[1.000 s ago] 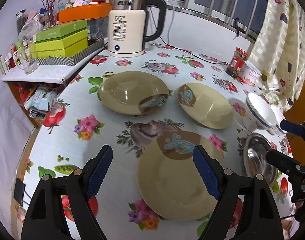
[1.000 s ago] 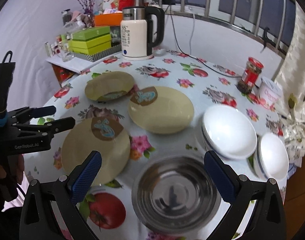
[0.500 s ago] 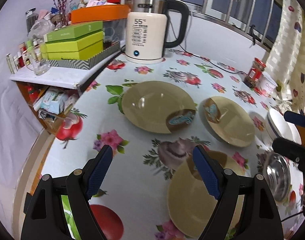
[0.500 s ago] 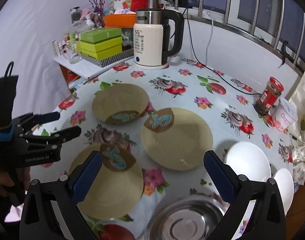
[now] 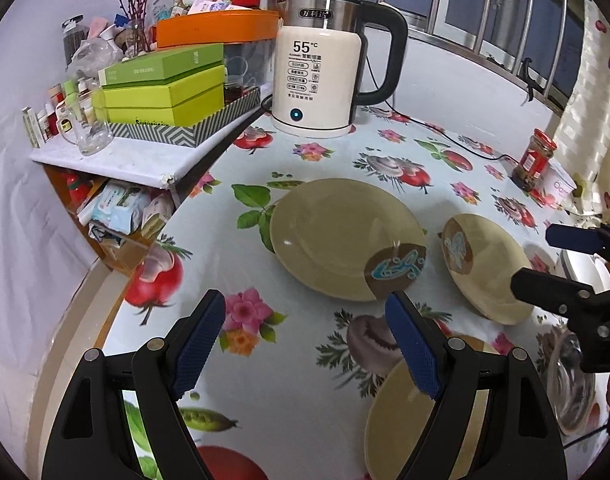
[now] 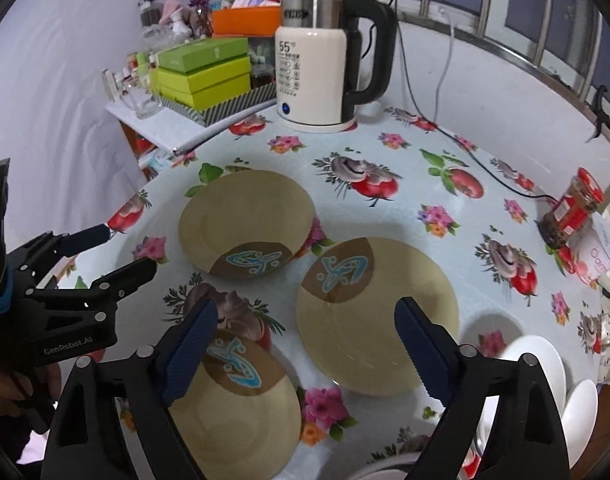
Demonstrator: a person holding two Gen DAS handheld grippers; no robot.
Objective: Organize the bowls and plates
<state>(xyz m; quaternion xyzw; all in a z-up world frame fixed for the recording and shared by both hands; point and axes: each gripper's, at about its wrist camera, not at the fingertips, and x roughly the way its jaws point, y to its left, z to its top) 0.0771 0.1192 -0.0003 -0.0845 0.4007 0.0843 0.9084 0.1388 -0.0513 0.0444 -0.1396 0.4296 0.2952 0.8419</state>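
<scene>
Right fingers [image 6: 305, 344] closing, nothing between.

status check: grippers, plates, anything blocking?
Left gripper open, empty. Right gripper closing, nothing between jaws. Three plates flat, unstacked; bowls at right edge. Nothing blocking.

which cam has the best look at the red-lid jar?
Right wrist. The red-lid jar sits at the right edge, larger, with its red label and dark contents readable, next to a white tub. In the left wrist view the same jar is smaller and farther off, at the table's far right; lid and label still show.
</scene>
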